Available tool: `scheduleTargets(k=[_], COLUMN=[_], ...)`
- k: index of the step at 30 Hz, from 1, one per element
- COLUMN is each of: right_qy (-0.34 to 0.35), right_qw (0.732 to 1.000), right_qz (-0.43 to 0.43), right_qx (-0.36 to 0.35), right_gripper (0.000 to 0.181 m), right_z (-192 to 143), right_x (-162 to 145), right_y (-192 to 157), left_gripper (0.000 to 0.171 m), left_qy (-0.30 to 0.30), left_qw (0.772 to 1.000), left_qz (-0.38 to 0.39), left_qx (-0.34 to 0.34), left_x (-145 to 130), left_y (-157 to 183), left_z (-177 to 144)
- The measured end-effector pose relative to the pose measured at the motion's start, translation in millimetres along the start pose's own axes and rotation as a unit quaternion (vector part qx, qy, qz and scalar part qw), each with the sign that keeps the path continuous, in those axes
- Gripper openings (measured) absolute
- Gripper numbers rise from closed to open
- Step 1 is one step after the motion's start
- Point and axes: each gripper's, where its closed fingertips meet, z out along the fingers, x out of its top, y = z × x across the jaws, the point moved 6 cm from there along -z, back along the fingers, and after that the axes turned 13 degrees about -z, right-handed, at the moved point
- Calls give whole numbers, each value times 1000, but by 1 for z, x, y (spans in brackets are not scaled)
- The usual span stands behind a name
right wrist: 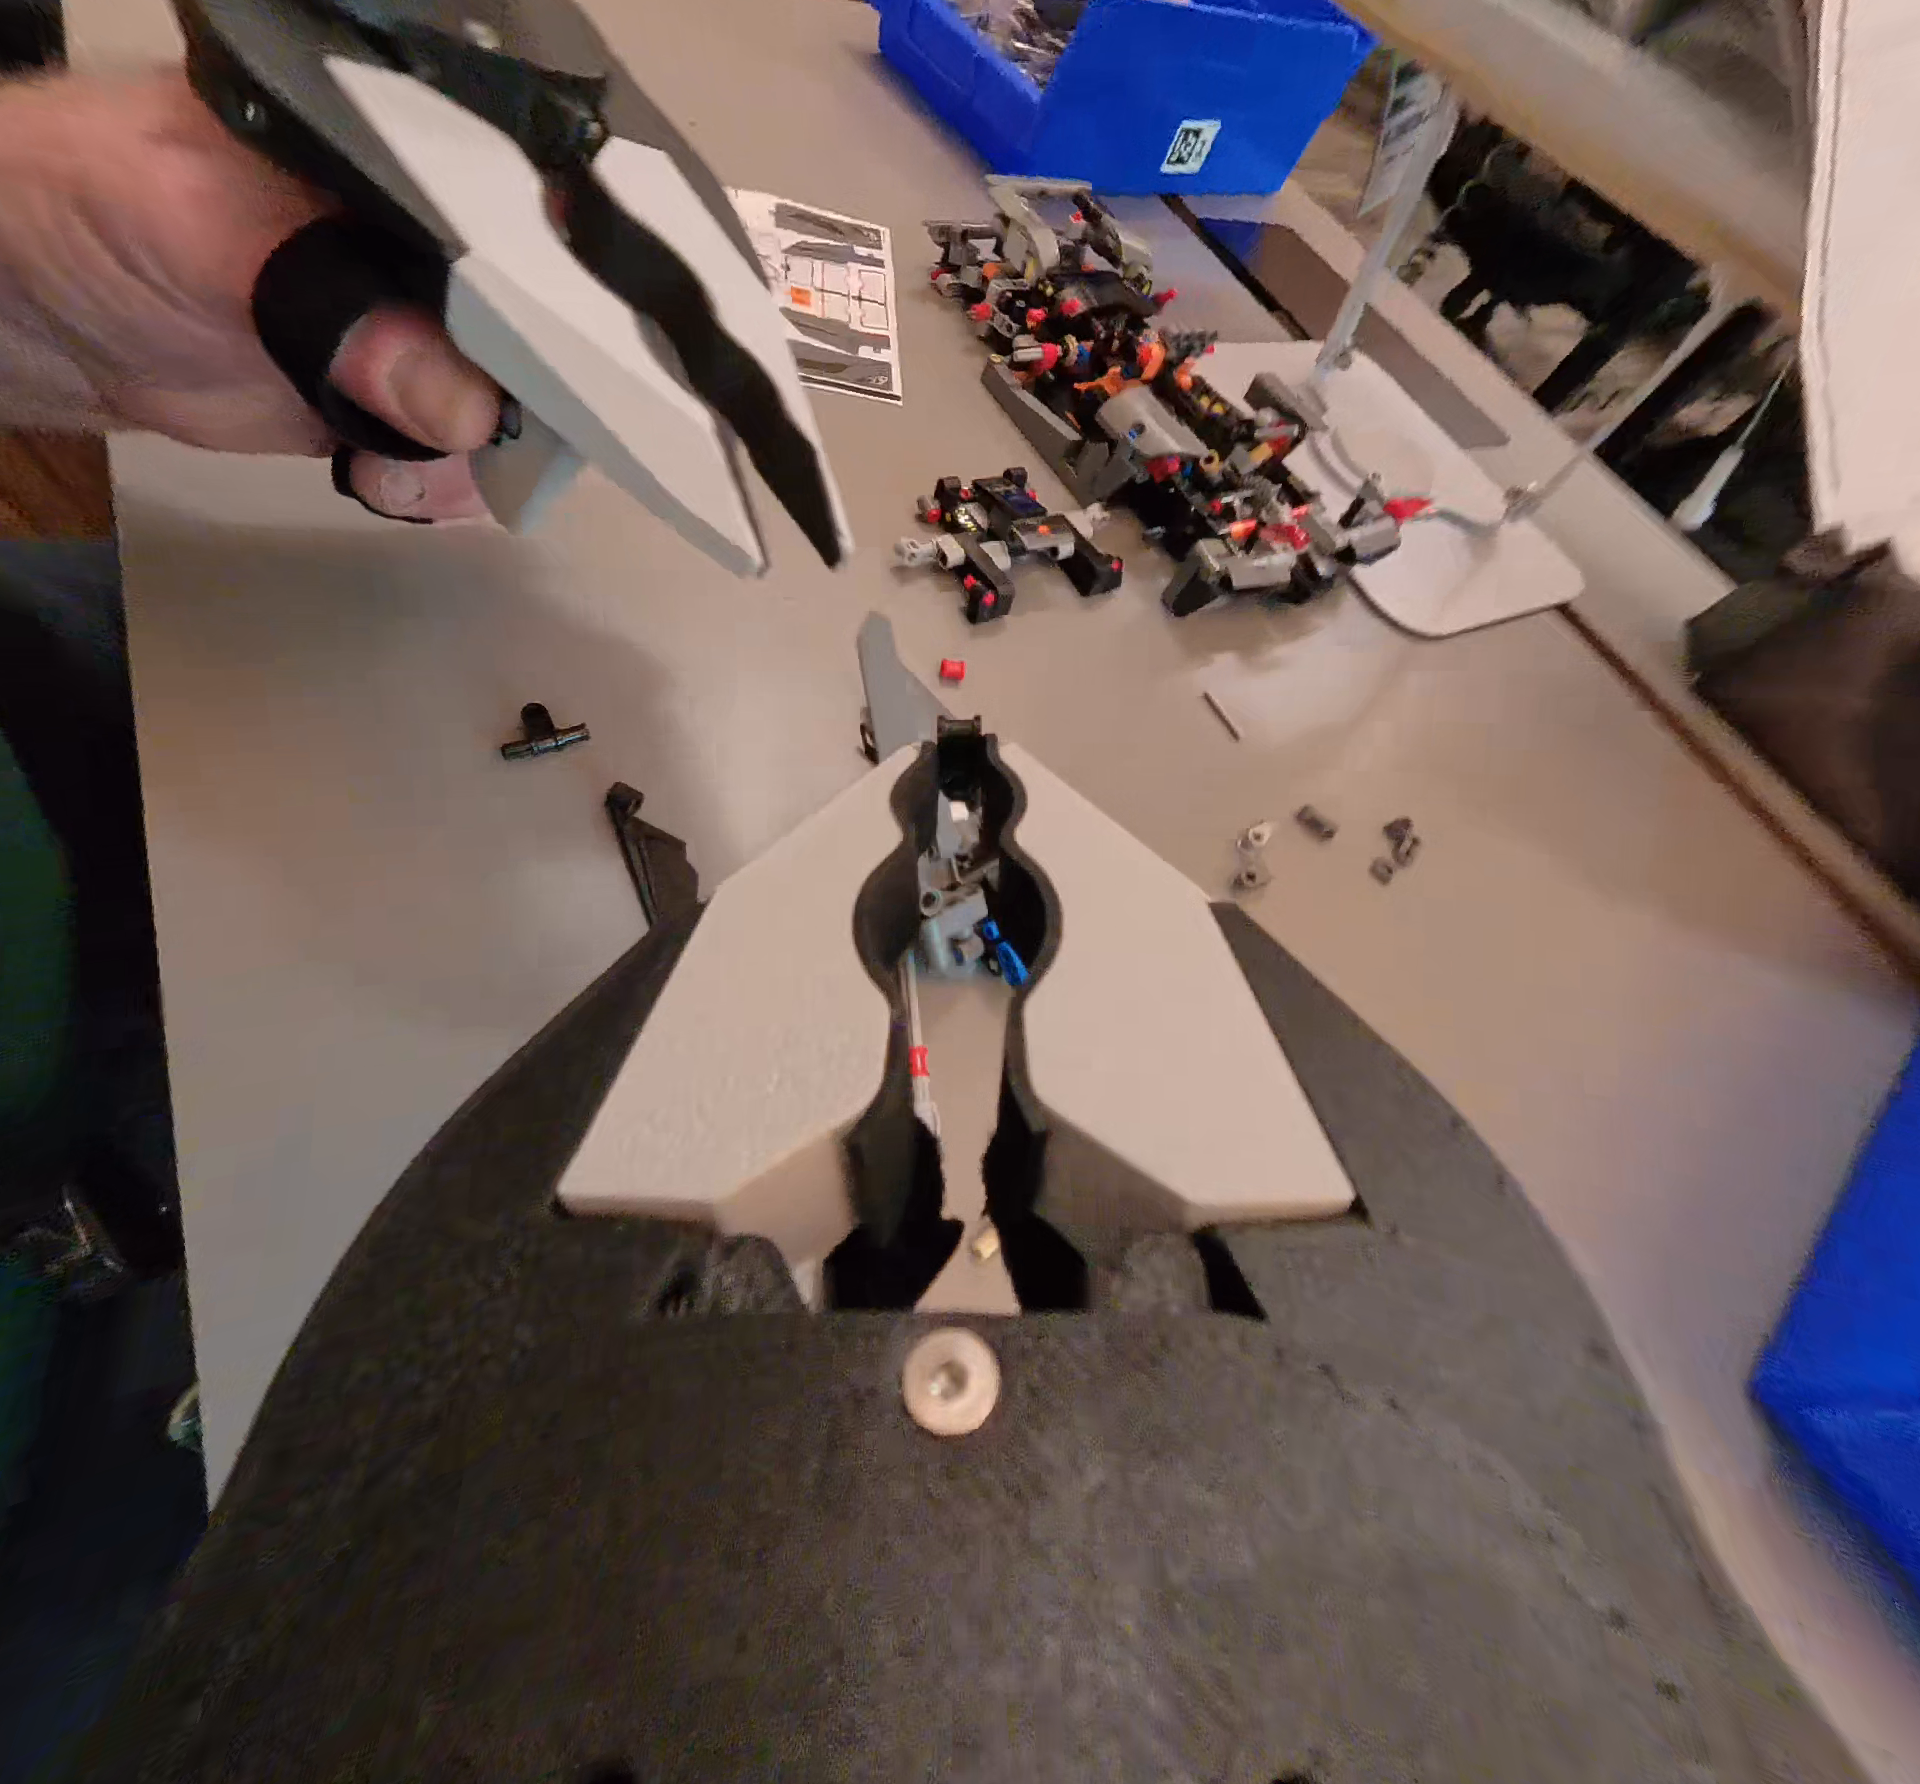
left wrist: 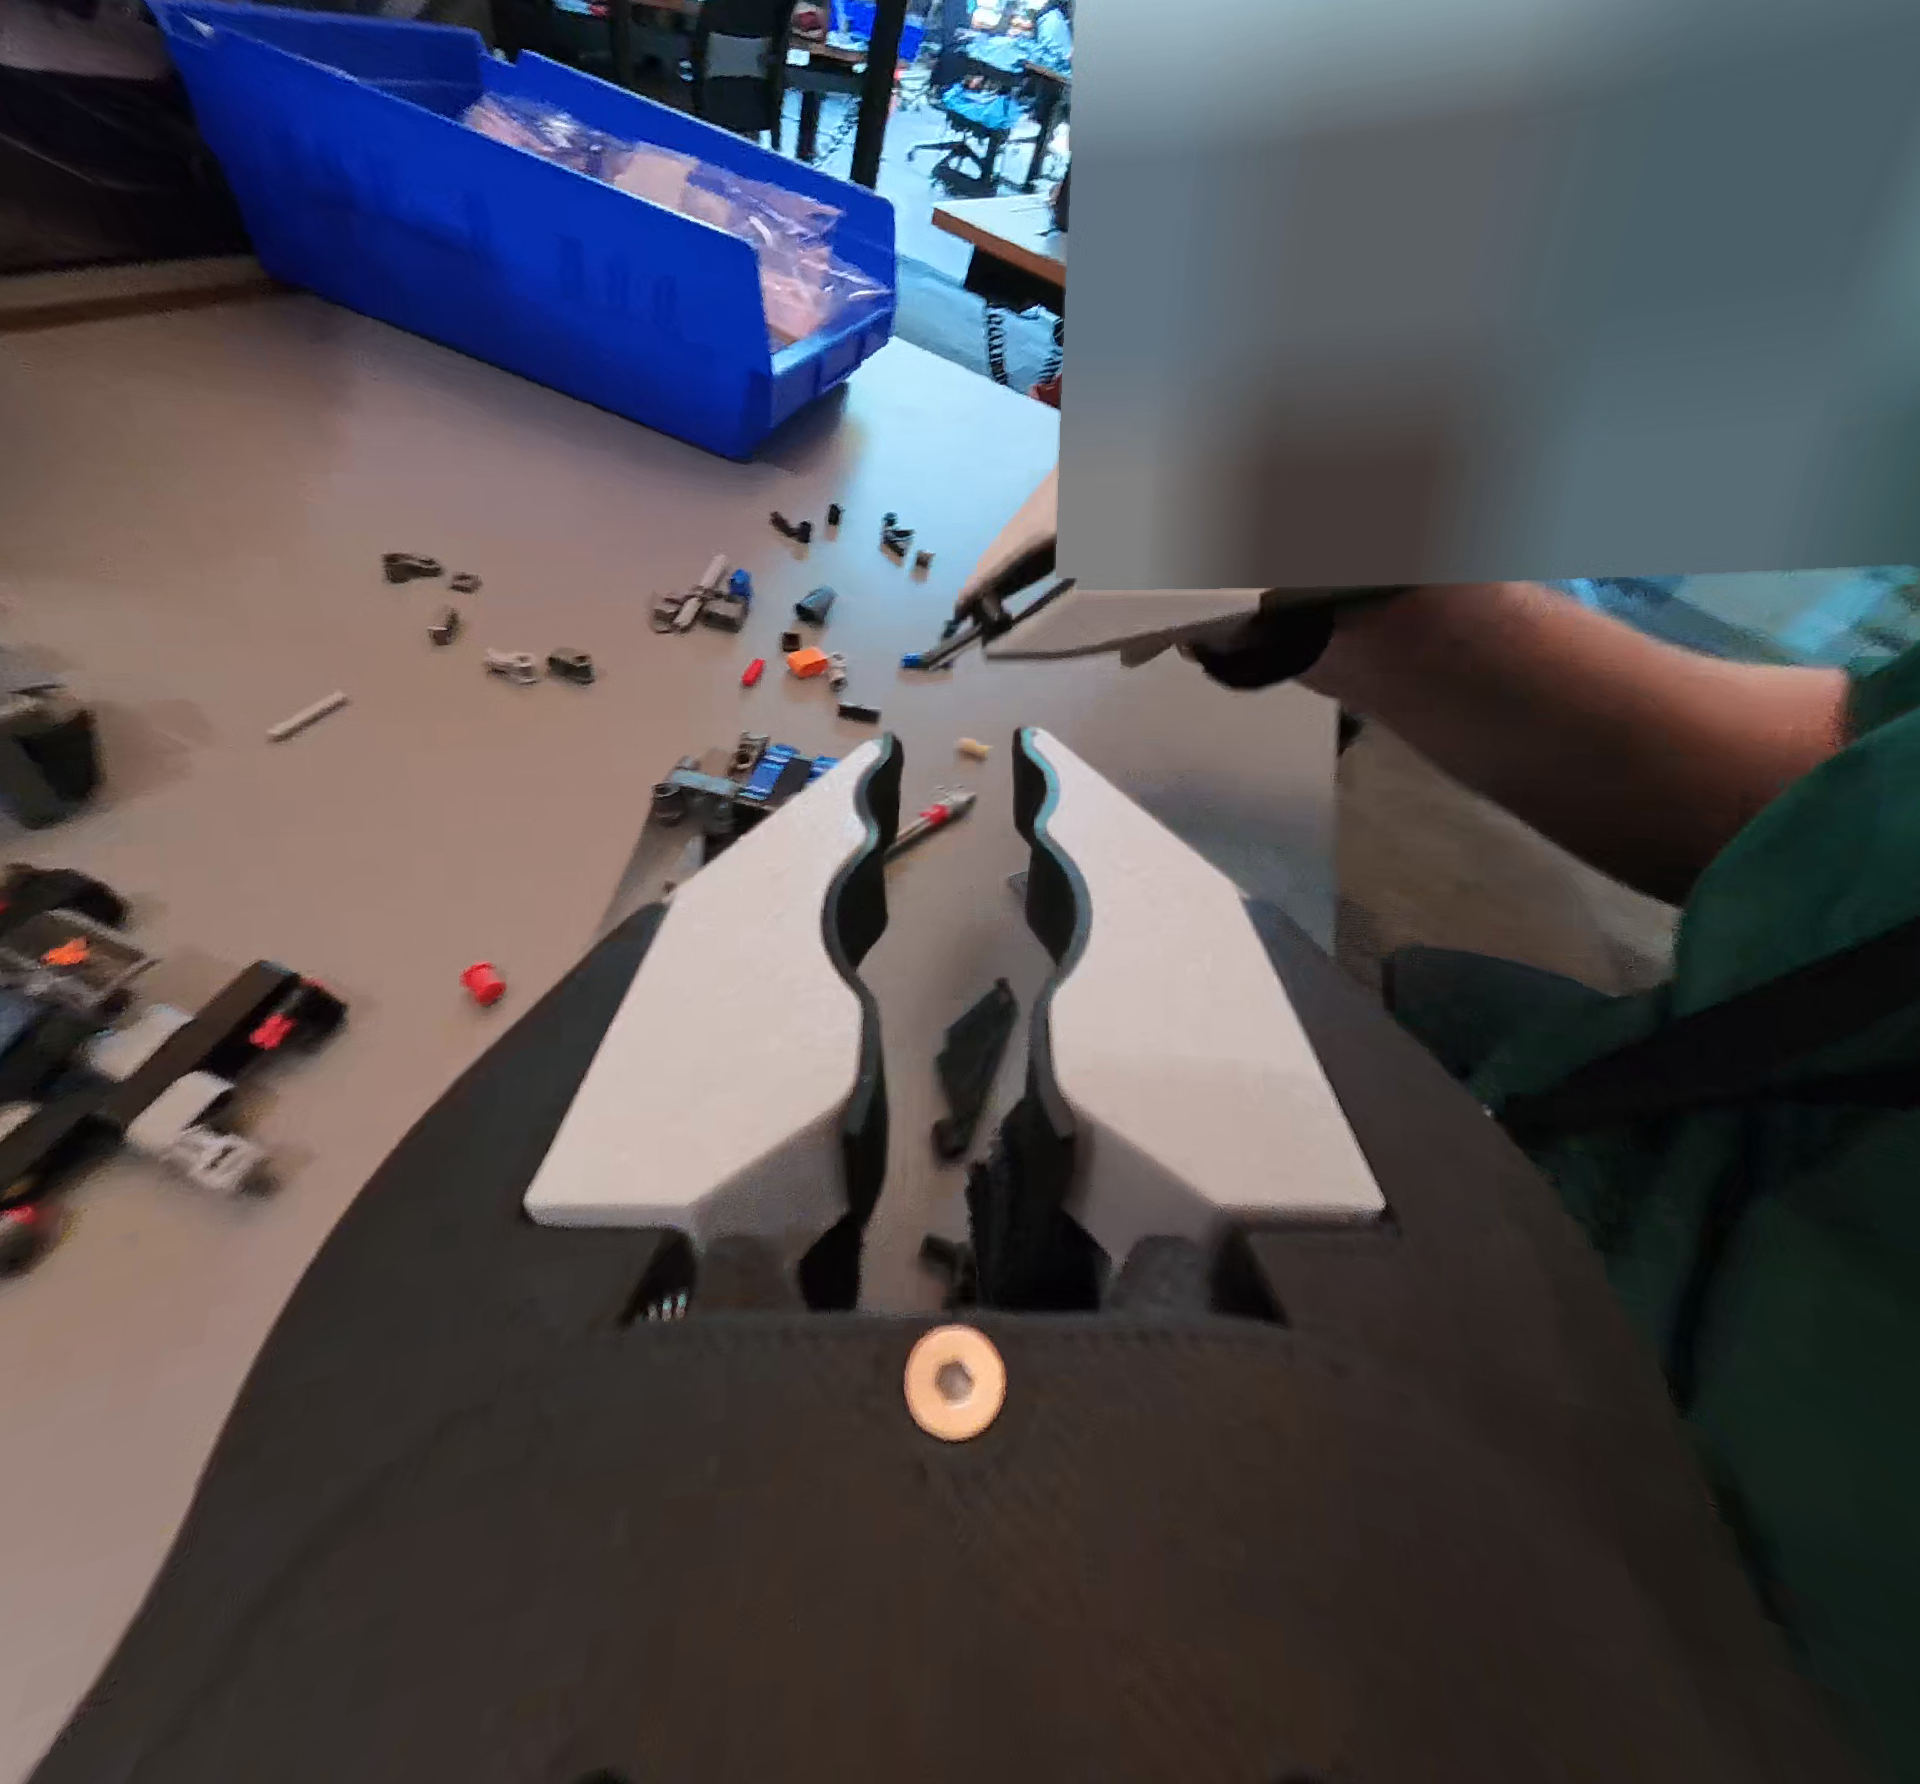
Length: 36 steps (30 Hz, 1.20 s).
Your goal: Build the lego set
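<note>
Right gripper [right wrist: 961,747] fingers pinch a black piece [right wrist: 958,747] at their tips.

The partly built lego chassis [right wrist: 1164,394], a long dark grey frame studded with red, orange and blue pins, lies diagonally on the grey table near the blue bin. A smaller black and grey sub-assembly [right wrist: 1003,539] lies just beside its near end. Loose small pieces [left wrist: 800,633] in black, grey, red, orange and blue are scattered flat across the tabletop, with one red cylindrical bush [left wrist: 482,983] lying apart.
</note>
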Motion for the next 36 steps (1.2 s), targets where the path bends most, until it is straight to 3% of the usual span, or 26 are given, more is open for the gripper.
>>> scheduleTargets(k=[3,9,21,32,36], right_qy=[16,23,34,71,129], right_qw=[997,992,980,962,925], right_qz=[66,104,143,217,306], right_qx=[33,73,133,152,182], right_gripper=[5,5,5,5,6], right_z=[0,7,26,22,20], right_x=[-15,-32,-50,-39,-23], right_y=[15,29,28,37,35], left_gripper=[20,27,9,21,23], left_qy=[-12,-37,-73,-62,-70], left_qw=[999,996,995,991,983], left_qz=[12,21,32,94,151], left_qx=[27,74,64,68,78], left_x=[-1,-6,-15,2,4], left_y=[-9,-25,-35,-30,-20], left_z=[-1,7,16,15,22])
